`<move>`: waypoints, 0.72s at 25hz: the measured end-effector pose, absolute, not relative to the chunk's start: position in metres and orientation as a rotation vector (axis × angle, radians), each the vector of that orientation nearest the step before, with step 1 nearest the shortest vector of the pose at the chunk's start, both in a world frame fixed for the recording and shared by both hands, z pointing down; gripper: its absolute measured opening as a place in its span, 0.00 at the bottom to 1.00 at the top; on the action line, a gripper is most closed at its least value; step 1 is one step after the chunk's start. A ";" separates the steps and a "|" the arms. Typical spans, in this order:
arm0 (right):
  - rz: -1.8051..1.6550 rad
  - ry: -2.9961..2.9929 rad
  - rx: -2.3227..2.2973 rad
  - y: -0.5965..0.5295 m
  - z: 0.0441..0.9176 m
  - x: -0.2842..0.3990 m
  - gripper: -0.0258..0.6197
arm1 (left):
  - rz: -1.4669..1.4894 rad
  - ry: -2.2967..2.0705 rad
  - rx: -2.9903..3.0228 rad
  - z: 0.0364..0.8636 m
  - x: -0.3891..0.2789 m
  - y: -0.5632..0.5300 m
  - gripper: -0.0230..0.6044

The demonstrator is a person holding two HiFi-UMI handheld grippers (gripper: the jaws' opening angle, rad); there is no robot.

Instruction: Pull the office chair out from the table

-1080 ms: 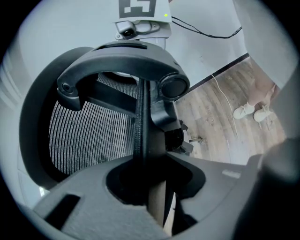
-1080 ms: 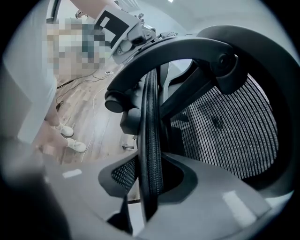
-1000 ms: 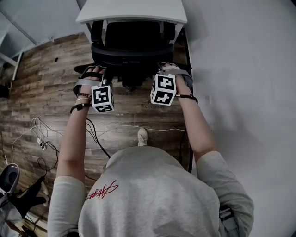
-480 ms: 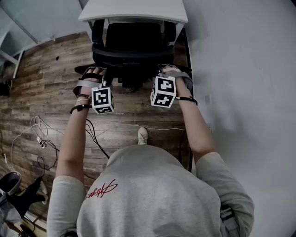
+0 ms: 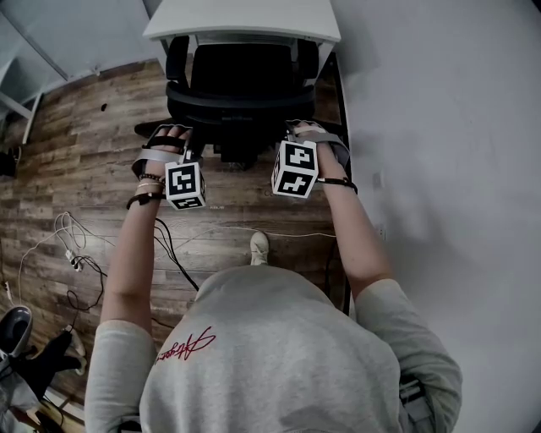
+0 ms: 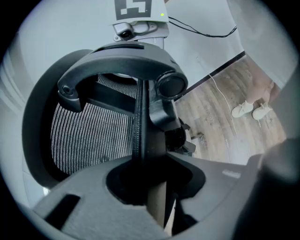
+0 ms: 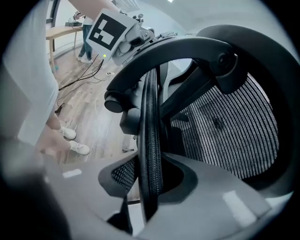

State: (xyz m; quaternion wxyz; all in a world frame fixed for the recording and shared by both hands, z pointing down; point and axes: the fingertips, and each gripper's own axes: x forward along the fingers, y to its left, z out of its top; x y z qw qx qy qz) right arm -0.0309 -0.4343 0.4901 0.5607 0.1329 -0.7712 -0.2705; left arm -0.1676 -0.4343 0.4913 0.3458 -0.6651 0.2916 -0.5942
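Note:
The black office chair (image 5: 245, 76) stands tucked under the white table (image 5: 241, 19), its mesh backrest toward me. My left gripper (image 5: 177, 137) grips the backrest's left edge and my right gripper (image 5: 300, 131) grips its right edge. In the left gripper view the jaws (image 6: 150, 187) are shut on the backrest's rim, with the mesh (image 6: 89, 136) to the left. The right gripper (image 7: 150, 183) shows the same hold, its jaws clamped on the mesh-covered rim, with the mesh panel (image 7: 229, 126) to the right.
A white wall (image 5: 439, 127) runs close along the chair's right side. Loose cables (image 5: 76, 254) lie on the wooden floor (image 5: 84, 127) at the left. My shoe (image 5: 260, 248) is behind the chair. Another person's shoes (image 6: 248, 110) stand on the floor nearby.
Both grippers, still clamped on the backrest, have come slightly toward me together with the chair's back.

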 end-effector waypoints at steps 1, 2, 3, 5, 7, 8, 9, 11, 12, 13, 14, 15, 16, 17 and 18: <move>-0.638 -1.817 0.314 -0.432 0.490 -0.031 0.20 | -1.542 0.758 -1.725 0.492 -0.167 -0.432 0.20; -0.643 -1.816 0.316 -0.430 0.490 -0.030 0.20 | -1.540 0.758 -1.724 0.492 -0.167 -0.430 0.20; -0.647 -1.815 0.318 -0.429 0.490 -0.030 0.20 | -1.540 0.757 -1.726 0.493 -0.167 -0.429 0.20; -0.645 -1.815 0.318 -0.427 0.489 -0.033 0.20 | -1.540 0.754 -1.734 0.492 -0.168 -0.426 0.20; -0.636 -1.816 0.314 -0.422 0.488 -0.036 0.20 | -1.538 0.754 -1.733 0.491 -0.171 -0.422 0.20; -0.636 -1.817 0.314 -0.420 0.488 -0.037 0.20 | -1.537 0.755 -1.729 0.491 -0.172 -0.420 0.20; -0.639 -1.816 0.316 -0.418 0.489 -0.037 0.20 | -1.536 0.756 -1.726 0.490 -0.172 -0.418 0.20; -0.644 -1.813 0.320 -0.415 0.489 -0.035 0.20 | -1.533 0.756 -1.724 0.490 -0.170 -0.414 0.20; -0.642 -1.812 0.322 -0.414 0.489 -0.033 0.20 | -1.532 0.755 -1.729 0.490 -0.169 -0.412 0.20; -0.639 -1.812 0.322 -0.412 0.489 -0.033 0.20 | -1.532 0.753 -1.735 0.489 -0.168 -0.410 0.20; -0.636 -1.812 0.322 -0.411 0.488 -0.033 0.21 | -1.533 0.751 -1.738 0.489 -0.167 -0.409 0.20; -0.636 -1.811 0.322 -0.409 0.488 -0.033 0.21 | -1.534 0.750 -1.739 0.490 -0.168 -0.407 0.20; -0.638 -1.812 0.324 -0.407 0.489 -0.033 0.21 | -1.536 0.749 -1.737 0.491 -0.169 -0.404 0.20; -0.640 -1.813 0.325 -0.404 0.489 -0.034 0.21 | -1.538 0.749 -1.732 0.492 -0.170 -0.402 0.20; -0.641 -1.813 0.327 -0.402 0.490 -0.034 0.20 | -1.538 0.749 -1.727 0.493 -0.171 -0.401 0.20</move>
